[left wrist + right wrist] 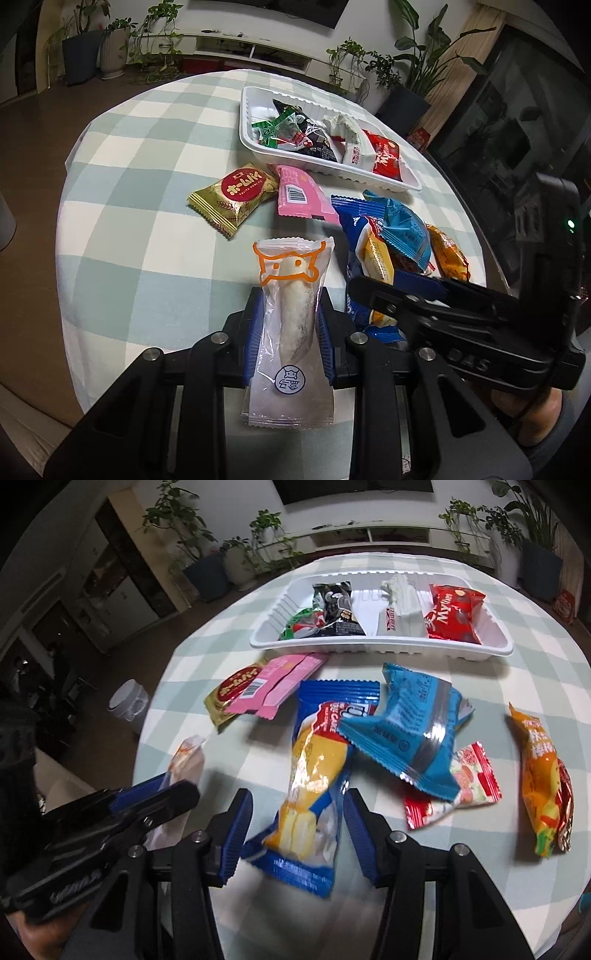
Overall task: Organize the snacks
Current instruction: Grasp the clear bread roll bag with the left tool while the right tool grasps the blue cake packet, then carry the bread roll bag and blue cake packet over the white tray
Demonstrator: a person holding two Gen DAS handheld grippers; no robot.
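My left gripper [290, 295] is shut on a clear white snack packet with an orange cat outline [290, 314], held above the checked table. It shows in the right wrist view [184, 764] at lower left. My right gripper [297, 805] is open, its blue pads on either side of a blue-and-yellow cake packet [314, 786] lying on the table. A white tray [245, 122] at the far side holds several snacks; it also shows in the right wrist view [498, 648].
Loose on the table: a gold-and-red packet [232, 197], a pink packet [299, 194], a light blue packet [410, 723], a red-and-white candy packet [469, 782] and an orange packet [539, 775]. The round table's edge [70, 236] drops off on the left.
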